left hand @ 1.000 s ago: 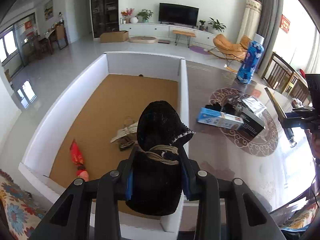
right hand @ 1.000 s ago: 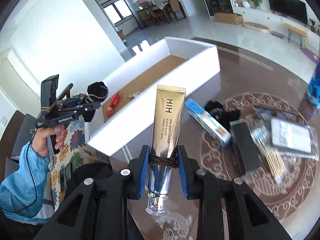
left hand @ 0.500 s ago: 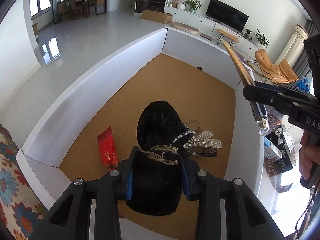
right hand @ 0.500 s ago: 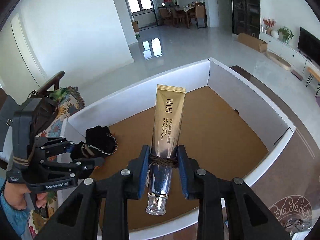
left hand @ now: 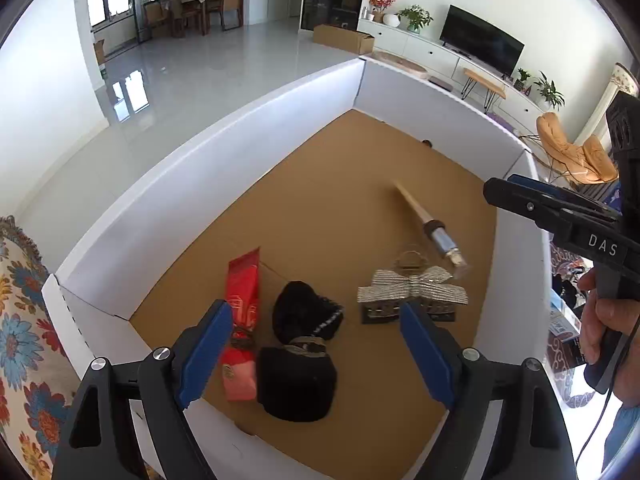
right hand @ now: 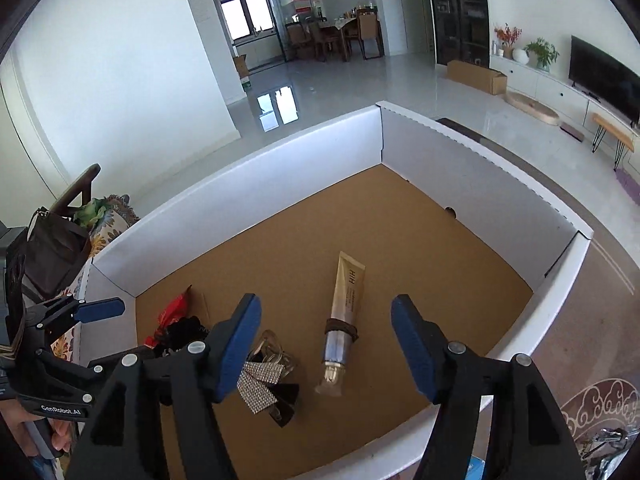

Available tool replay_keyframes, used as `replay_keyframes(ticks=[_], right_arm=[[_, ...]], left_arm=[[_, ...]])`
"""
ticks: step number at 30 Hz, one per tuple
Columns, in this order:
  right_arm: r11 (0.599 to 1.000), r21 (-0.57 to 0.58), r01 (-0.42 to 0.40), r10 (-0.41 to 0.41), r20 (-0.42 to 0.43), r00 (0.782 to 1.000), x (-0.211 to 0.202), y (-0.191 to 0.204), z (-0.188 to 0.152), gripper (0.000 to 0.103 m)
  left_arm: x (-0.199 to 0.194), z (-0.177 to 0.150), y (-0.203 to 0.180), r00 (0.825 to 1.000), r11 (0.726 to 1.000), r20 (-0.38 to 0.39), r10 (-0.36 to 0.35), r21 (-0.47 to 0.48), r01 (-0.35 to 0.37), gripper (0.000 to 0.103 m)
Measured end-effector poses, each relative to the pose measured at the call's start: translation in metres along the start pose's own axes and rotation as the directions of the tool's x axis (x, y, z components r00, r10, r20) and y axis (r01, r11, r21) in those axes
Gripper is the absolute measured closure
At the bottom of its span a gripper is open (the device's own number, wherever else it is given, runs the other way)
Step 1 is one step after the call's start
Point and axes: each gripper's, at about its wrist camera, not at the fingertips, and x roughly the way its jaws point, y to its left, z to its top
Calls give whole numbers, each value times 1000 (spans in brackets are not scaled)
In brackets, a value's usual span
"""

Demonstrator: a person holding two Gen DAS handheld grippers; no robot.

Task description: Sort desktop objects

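Both tongs opening, nothing clamped: left tongs (left hand: 316, 354) above black fabric pouch (left hand: 298, 360), right tongs (right hand: 326, 346) above gold cream tube (right hand: 345, 312), inside white cardboard box (right hand: 248, 184).

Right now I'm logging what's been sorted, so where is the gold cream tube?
The gold cream tube lies flat on the brown floor of the white box, centred in the right wrist view, cap toward the camera, just right of the glittery bow clip.

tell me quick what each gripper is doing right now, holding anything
left gripper: jaws opening, holding nothing; black pouch lies in the box below.
right gripper: jaws opening, holding nothing; gold tube lies in the box.
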Motion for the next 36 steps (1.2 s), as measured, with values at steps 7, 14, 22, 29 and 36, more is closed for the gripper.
replay_keyframes(ticks=[7,14,22,29,36], right_arm=[[988,-65,141,-126,199,972,-138,-18,-112,18],[887,96,452,-462,161,872,-250,-73,-296,11],[739,267,618,-630,-50,775,-290,-130,-419,11],[745,277,607,-610,-85,788,-273,-134,-414,11],[749,347,565,-550,-150,821,-264,-153,-420,2]], left_arm=[[-59,-62,-129,968,948,30,-249,212,237,4],[-18,-175,-271,902,819,-222,-370,381,429,0],[22,-215,-351,947,806,-132,-294,498,320,0],[41,-193,-359,976,843,-28,-217,499,202,0],[51,-182,-354,981,867,-14,-195,465,179,0]])
